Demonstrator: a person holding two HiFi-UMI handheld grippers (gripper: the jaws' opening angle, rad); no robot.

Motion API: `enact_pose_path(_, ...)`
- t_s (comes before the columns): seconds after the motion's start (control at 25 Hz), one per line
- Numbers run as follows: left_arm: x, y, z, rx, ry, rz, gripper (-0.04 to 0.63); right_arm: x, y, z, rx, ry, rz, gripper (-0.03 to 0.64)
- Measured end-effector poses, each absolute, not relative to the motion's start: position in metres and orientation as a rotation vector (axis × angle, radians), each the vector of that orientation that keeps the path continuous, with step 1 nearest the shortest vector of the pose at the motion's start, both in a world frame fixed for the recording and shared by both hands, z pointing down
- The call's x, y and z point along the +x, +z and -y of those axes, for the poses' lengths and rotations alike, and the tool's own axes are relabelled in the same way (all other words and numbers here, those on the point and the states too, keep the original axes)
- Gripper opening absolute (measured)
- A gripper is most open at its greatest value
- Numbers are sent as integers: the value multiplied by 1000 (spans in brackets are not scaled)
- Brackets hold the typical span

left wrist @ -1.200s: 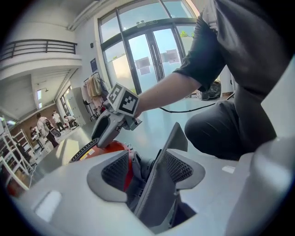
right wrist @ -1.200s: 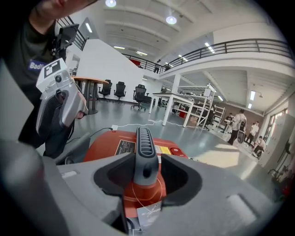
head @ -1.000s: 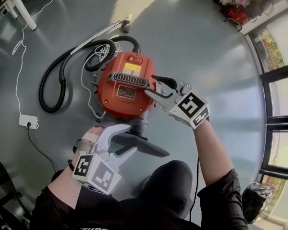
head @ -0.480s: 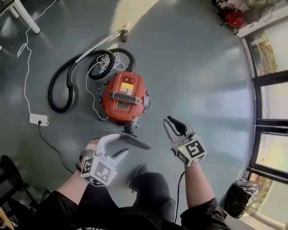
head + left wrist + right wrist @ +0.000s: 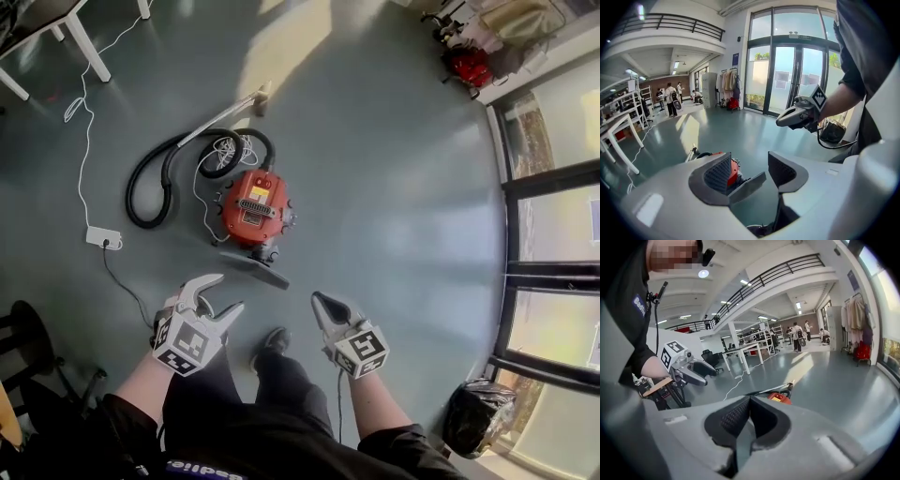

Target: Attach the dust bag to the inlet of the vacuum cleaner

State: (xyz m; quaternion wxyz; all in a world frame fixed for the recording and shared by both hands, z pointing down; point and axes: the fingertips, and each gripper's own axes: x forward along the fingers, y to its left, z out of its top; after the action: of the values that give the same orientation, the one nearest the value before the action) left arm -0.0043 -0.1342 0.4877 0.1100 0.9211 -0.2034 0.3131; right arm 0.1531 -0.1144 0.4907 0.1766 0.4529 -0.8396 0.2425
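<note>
- The vacuum cleaner (image 5: 255, 208) sits on the floor (image 5: 394, 187), far from both grippers; I can't spot the dust bag.
- My left gripper (image 5: 225, 292) is spread and empty; my right gripper (image 5: 319, 300) has just closed on nothing.
- The bag is likely light and floppy, so I'd pinch its stiff collar.

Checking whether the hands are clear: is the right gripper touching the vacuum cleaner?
Apart. The head view shows bare floor between the right gripper and the vacuum cleaner.
</note>
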Motion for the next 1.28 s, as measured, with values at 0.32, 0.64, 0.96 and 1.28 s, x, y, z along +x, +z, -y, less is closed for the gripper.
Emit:
enact_pose_path(0.32, -9, 375, 64, 2658, 886, 762, 265, 143, 390, 58, 1197, 667, 2532, -5)
enact_pose_path(0.64, -6, 330, 13, 2692, 867, 787, 261, 127, 360, 12, 1107, 660, 2603, -5)
enact_pose_path(0.96, -43, 298, -16, 2762, 715, 640, 241, 71, 318, -25, 1207, 566, 2570, -5)
enact_pose_path(1.28, -103, 279, -47, 2819, 550, 496, 169, -17, 285, -57, 1274, 570, 2596, -5)
